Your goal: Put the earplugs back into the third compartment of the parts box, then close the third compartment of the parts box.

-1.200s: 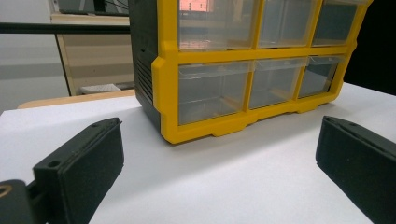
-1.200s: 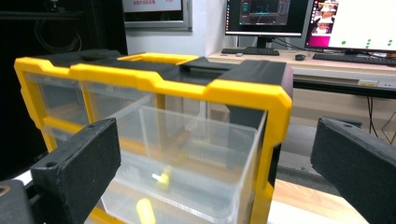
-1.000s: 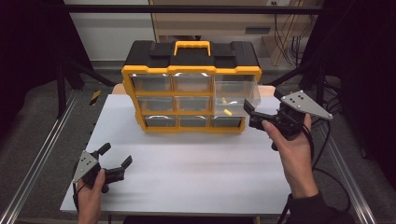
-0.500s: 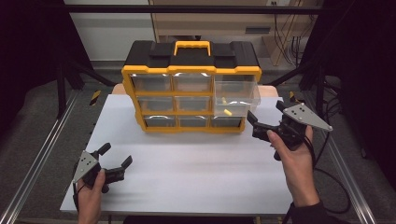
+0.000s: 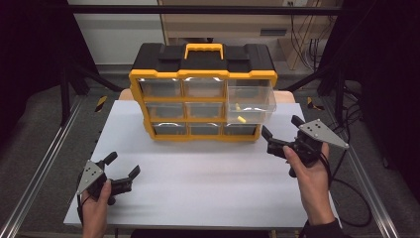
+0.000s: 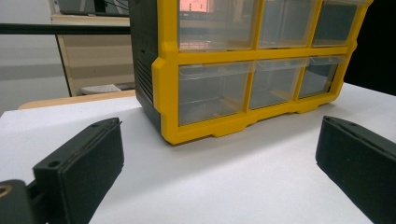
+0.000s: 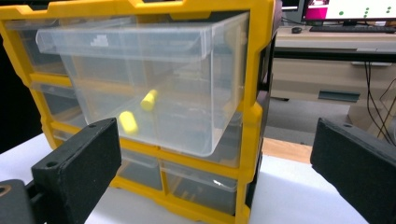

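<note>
Drawer (image 5: 250, 101) pulled out of the organizer's (image 5: 203, 94) upper right bay, with the right gripper (image 5: 282, 136) facing its front.

Two yellow pieces (image 7: 148, 99) lie inside the clear drawer, which projects toward the person. The right gripper, jaws spread wide and holding nothing, hangs just beside the organizer's lower right corner, below the drawer front and nearer to it than the left gripper (image 5: 121, 173), which rests released on the table (image 5: 208, 183), well apart from the organizer. A push straight along the drawer's sliding axis would likely close it.
</note>
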Demonstrator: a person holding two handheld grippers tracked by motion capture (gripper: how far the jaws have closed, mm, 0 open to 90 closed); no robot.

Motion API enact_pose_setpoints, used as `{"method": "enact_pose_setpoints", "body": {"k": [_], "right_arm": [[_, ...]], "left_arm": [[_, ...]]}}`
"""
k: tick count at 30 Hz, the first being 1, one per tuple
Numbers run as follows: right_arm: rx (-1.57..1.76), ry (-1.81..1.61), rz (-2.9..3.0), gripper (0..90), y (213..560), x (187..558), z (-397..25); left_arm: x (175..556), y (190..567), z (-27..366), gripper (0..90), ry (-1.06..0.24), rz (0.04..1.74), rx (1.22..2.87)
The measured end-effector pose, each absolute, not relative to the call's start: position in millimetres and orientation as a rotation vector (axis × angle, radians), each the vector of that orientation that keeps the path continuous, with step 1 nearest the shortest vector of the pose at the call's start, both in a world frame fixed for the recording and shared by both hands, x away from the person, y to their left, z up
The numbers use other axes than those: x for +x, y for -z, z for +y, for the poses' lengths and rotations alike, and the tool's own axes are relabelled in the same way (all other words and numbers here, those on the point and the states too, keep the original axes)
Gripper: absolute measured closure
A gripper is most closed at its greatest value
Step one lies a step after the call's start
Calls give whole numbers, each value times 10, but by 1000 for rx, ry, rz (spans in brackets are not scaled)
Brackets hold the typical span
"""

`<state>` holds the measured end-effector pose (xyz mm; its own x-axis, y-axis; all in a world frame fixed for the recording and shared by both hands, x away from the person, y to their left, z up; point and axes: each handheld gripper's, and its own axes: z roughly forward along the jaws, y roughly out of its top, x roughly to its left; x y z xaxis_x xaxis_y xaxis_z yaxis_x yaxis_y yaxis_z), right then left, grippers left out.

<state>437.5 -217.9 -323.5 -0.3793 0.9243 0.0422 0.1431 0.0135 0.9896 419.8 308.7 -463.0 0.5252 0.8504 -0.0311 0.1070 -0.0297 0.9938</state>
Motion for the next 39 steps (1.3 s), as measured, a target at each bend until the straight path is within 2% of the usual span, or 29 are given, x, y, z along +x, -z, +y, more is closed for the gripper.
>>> {"method": "enact_pose_setpoints", "body": {"k": [31, 35, 37, 39], "right_arm": [[1191, -1402, 1694, 38, 3675, 4285, -2052], [1192, -1400, 1701, 91, 3706, 4260, -2035], [1193, -1406, 1702, 175, 3716, 4245, -2030], [1185, -1415, 1713, 221, 3728, 4240, -2021]], "left_arm": [[4194, 4629, 3093, 8, -737, 864, 1504], [4195, 4628, 3087, 8, -738, 863, 1504], [4193, 4626, 3085, 8, -740, 862, 1504], [4194, 4627, 3086, 8, -740, 862, 1504]]}}
